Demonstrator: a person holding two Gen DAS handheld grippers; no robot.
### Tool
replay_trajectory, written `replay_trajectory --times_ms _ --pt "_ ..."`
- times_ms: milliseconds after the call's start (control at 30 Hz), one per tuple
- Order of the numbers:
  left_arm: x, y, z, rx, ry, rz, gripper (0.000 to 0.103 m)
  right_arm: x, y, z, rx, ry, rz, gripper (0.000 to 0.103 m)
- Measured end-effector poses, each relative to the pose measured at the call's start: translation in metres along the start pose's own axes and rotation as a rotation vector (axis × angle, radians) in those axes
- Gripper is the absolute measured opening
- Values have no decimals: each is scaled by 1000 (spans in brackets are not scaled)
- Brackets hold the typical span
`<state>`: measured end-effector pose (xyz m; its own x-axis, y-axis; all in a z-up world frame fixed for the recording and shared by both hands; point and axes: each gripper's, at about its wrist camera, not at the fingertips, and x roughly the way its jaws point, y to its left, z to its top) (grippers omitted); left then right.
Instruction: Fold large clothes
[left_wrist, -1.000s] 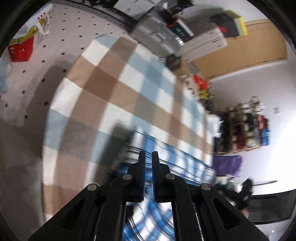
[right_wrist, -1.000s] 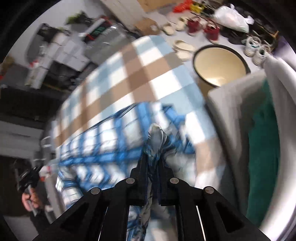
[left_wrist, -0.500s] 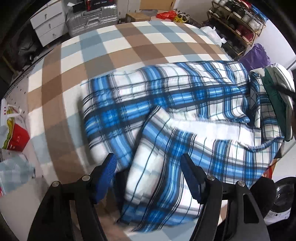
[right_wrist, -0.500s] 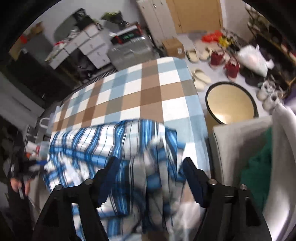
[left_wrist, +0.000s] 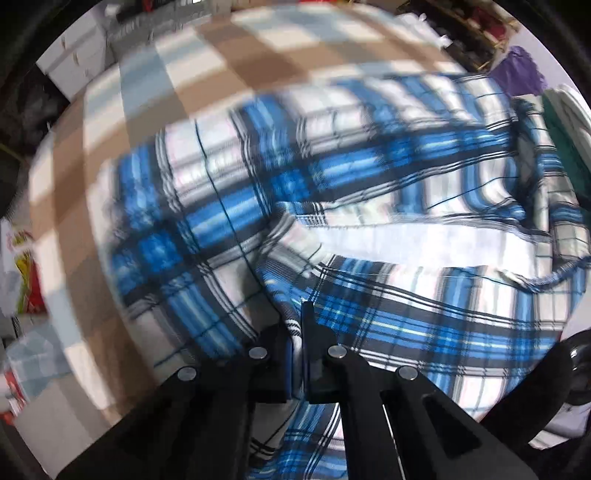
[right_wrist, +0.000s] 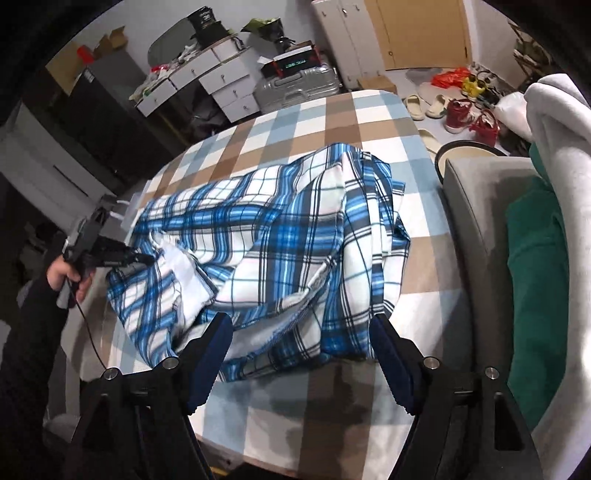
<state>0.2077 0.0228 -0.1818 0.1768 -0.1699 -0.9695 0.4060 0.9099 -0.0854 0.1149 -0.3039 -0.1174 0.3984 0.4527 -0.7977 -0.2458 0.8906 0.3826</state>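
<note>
My left gripper (left_wrist: 295, 332) has just snapped closed, pinching a fold of the blue plaid garment (right_wrist: 280, 236) at six o'clock; my right gripper (right_wrist: 301, 343) gapes released above the garment, heaped on the checked tablecloth (right_wrist: 343, 118).

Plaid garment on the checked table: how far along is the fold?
Done: one side of the blue plaid garment is already flipped over the middle, though it lies bunched on the checked tablecloth. In hand: the left gripper has just closed and is shut on a fabric edge; the right gripper is open, holding nothing. Left: flatten the wrinkles and make the remaining folds.
</note>
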Motion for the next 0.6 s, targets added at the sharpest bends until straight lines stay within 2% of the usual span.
replay_trajectory --times_ms 133,267,367,467,600 --pt "-68 12 -6 -49 -203 -79 0 12 -8 -3 36 23 18 77" --pt "-111 33 -2 -125 -357 -51 0 27 -12 -5 53 43 38 77" --pt "-112 65 8 -252 -421 -54 0 35 -13 -2 67 37 45 77" --pt "-94 92 5 -376 -471 -55 0 34 -14 7 78 -9 53 77" --pt "-55 106 -5 -462 -428 -109 0 31 -9 32 18 -87 -8 77"
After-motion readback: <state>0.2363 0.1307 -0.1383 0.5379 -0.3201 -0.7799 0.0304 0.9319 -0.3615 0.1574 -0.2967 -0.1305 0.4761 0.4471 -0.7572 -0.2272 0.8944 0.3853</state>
